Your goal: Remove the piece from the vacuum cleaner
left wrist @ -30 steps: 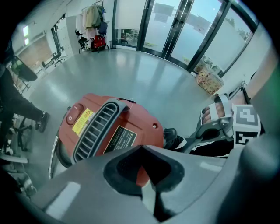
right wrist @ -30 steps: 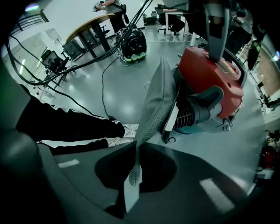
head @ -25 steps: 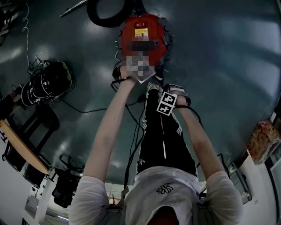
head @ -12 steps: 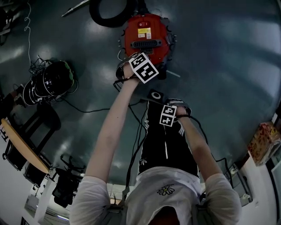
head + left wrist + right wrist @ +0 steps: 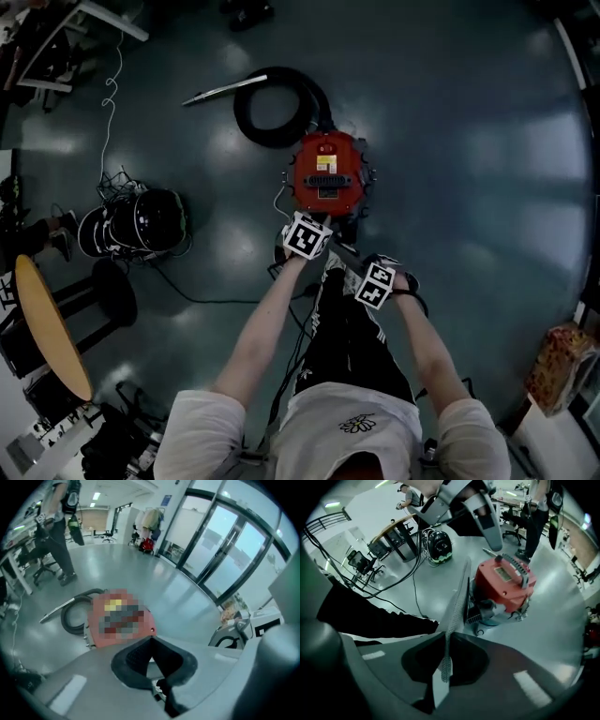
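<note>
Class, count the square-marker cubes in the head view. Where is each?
2. One marker cube rides the left gripper, near the red vacuum cleaner; the other marker cube rides the right gripper, which grips a mesh piece. None appears hidden.

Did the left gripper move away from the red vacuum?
Yes. The left gripper drew back toward the person: before, it overlapped the vacuum's near edge; now it sits just off that edge.
</note>
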### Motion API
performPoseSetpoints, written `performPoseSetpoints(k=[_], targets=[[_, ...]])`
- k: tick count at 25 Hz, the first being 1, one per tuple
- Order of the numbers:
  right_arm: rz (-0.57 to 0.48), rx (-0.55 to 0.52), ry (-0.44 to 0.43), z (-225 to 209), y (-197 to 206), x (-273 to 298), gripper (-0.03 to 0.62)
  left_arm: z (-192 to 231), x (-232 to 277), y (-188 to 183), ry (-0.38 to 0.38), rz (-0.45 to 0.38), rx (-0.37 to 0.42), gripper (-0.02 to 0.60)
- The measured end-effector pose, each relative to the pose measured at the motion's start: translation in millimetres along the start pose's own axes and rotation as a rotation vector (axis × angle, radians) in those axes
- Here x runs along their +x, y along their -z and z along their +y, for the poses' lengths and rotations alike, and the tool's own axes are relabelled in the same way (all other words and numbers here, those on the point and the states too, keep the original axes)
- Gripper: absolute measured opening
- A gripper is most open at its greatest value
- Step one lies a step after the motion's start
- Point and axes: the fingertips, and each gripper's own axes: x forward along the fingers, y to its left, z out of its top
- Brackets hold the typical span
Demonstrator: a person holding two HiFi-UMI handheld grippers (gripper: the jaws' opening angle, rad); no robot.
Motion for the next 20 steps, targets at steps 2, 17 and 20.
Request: performPoseSetpoints(k=[2, 17, 20], targets=[[-0.051, -0.015, 0.031, -11.1, -11.2, -35.3, 0.037, -6.8, -33.8, -19.3, -0.018, -0.077, -0.027, 0.0], [-0.767, 0.217, 0.395, -71.2, -117.9, -381.5, 0.044, -62.9, -350.1, -150.2, -0.324, -0.823, 0.094, 0.0], [-0.917, 0.251, 0.397, -74.9, -135.4, -426.1, 0.044, -63.2, -378.4, -149.3, -0.384, -0.888, 0.102, 0.0]])
